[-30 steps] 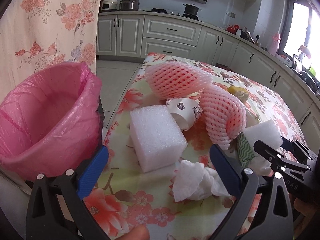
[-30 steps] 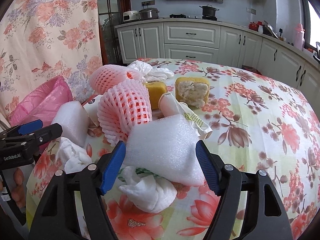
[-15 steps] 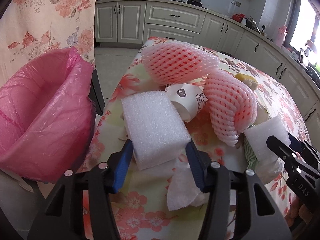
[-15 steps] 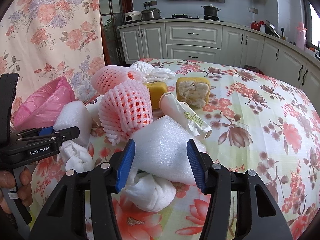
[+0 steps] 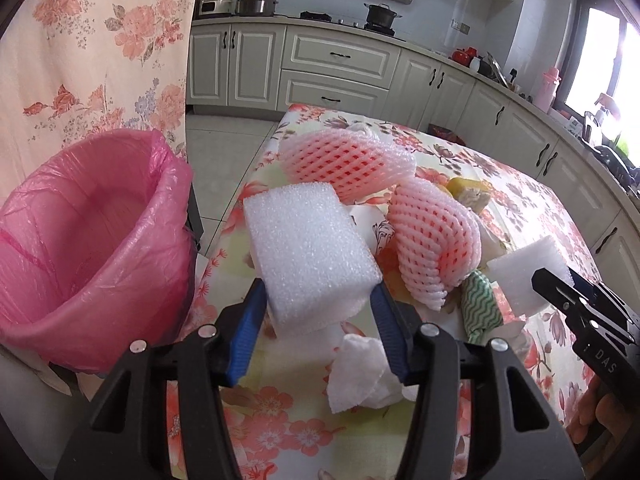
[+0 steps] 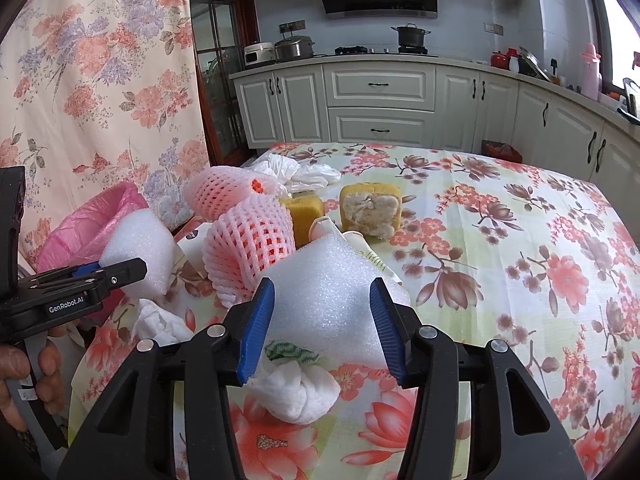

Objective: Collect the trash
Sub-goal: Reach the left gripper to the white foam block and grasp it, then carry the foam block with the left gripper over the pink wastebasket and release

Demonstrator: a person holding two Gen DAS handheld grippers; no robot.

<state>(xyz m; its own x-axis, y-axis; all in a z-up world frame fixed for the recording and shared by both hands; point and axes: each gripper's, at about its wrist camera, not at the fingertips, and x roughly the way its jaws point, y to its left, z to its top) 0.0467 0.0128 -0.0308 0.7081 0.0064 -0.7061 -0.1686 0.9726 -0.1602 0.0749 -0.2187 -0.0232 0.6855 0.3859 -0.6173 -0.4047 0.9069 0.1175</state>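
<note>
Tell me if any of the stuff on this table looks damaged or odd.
The yellow sponge behind the pink foam nets looks damaged: its facing side is torn open, showing ragged pale filling. Everything else is just loose trash.

White kitchen cabinets [image 6: 380, 104], a floral curtain [image 6: 100, 80] and a bright window [image 5: 600, 68].

A white foam block [image 5: 310, 258], rectangular and coarse-grained, sits tilted and lifted off the tabletop [image 5: 280, 412], pinched at its near end. A second white foam block [image 6: 328, 292] lies atop a knotted white tissue wad [image 6: 298, 394] and a green-striped scrap [image 6: 292, 352]. 2 pink foam fruit nets lie behind: one [image 5: 344, 166] on its side, one [image 5: 434, 250] curled beside it. A crumpled white tissue [image 5: 360, 376] lies on the tabletop. The pink-lined trash bin [image 5: 86, 240] stands open just beside the tabletop's edge.
</note>
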